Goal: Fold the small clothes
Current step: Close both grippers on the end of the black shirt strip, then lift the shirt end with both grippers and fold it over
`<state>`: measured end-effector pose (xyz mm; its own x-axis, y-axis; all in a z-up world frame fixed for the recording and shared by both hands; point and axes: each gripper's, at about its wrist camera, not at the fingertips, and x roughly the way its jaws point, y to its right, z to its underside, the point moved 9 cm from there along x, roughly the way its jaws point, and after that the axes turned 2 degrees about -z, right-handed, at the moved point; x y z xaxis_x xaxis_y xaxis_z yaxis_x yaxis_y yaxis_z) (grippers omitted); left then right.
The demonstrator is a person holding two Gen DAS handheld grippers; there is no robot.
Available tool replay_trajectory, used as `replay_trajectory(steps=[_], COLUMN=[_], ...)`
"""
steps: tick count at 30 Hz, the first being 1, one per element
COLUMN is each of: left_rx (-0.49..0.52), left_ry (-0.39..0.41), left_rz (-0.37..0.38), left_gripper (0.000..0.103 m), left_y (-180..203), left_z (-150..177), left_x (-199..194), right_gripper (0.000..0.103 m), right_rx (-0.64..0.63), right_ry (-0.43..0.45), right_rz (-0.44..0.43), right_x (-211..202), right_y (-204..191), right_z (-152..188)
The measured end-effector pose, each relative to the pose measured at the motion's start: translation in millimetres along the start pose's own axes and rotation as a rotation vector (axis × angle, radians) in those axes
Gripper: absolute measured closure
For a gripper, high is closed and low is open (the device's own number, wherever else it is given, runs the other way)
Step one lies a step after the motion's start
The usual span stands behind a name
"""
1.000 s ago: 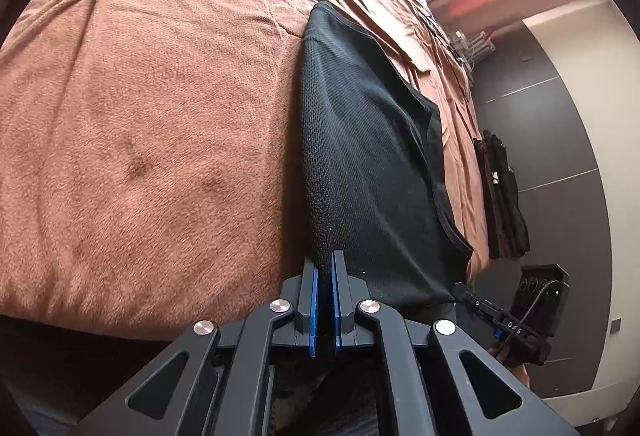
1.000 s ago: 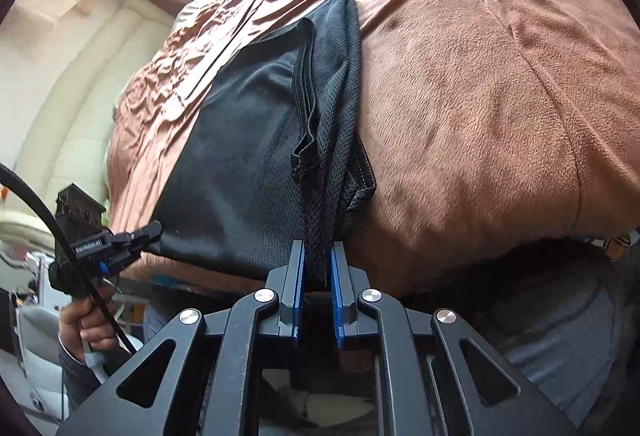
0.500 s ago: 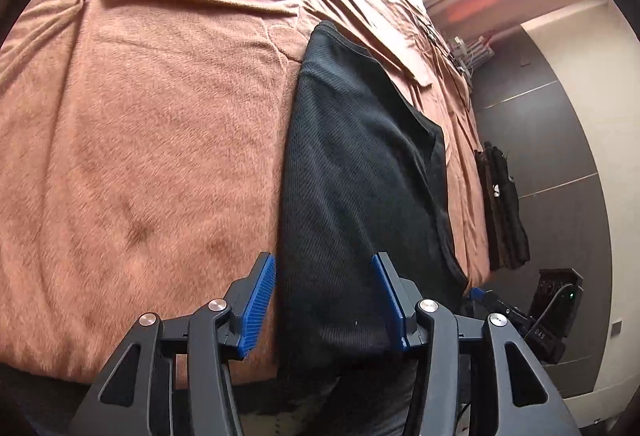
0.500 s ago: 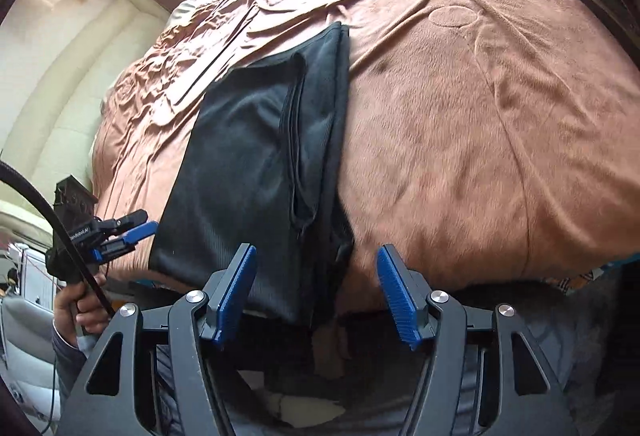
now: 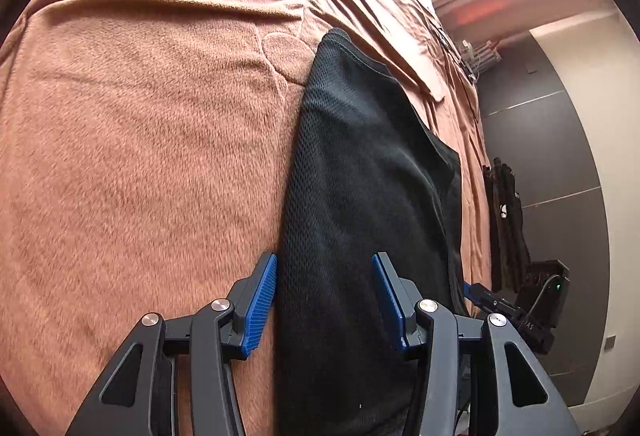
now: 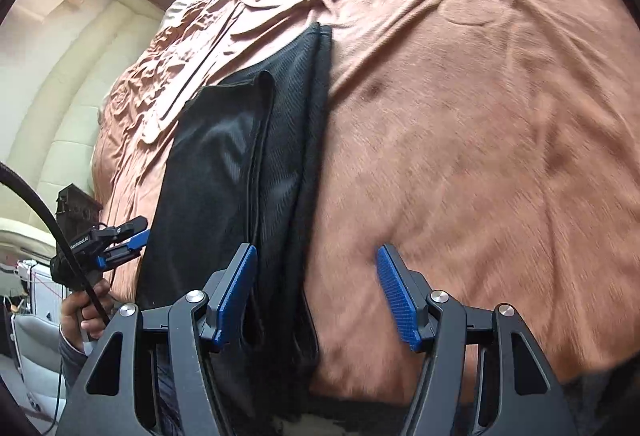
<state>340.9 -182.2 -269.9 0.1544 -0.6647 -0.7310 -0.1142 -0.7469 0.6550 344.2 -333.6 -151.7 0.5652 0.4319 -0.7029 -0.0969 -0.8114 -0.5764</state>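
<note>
The left gripper (image 5: 324, 300) stands with its blue pads spread apart, its jaws having just been opening; the near end of a black mesh garment (image 5: 360, 195) lies between them, with no pad pressing on it. The right gripper (image 6: 316, 296) is likewise spread, its jaws having also just been opening, with the garment's folded edge (image 6: 276, 175) just inside its left-hand pad and bare blanket under the other. The garment lies folded lengthwise in a long strip on a brown fleece blanket (image 5: 140, 155), its near end at the blanket's edge. In the right wrist view, the person's hand (image 6: 86, 310) grips the left gripper's handle beside the garment. Past the blanket's far edge, dark items (image 5: 506, 220) appear to hang against a grey wall, though the lens distortion leaves that uncertain.
</note>
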Motion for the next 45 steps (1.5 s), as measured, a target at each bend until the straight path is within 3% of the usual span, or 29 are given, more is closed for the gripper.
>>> replay_trajectory(steps=[6,9,15,22,31,41,45], left_rx=[-0.007,-0.011,-0.016,-0.024,-0.008,0.010,0.020], left_ry=[0.002,0.001,-0.003,-0.008,-0.008,-0.027,-0.038], left_rz=[-0.002,-0.003,-0.004,-0.010,0.033,0.030,0.030], left_gripper=[0.058,0.062,0.066,0.071,0.081,0.080,0.080], left_y=[2,4,7,9,16,11,7], left_z=[-19,-29,-49,-73,-100,-116,-120], left_x=[10,17,29,42,49,48,50], right_gripper=[0.043,0.053,0.062,0.063,0.083,0.083,0.071], right_rx=[-0.025,-0.051,-0.055,-0.066,-0.071,-0.018,-0.002], right_ry=[-0.013,-0.031,-0.039,-0.042,-0.025,-0.019,-0.032], right_rz=[-0.069,-0.080,-0.105,-0.136,-0.133,-0.119,-0.170], right_x=[23,36,58,79,92,82,86], right_y=[-3,-4,-1,-5,-10,3,0], right_z=[-26,-36,-57,-77,-93,-85,-87])
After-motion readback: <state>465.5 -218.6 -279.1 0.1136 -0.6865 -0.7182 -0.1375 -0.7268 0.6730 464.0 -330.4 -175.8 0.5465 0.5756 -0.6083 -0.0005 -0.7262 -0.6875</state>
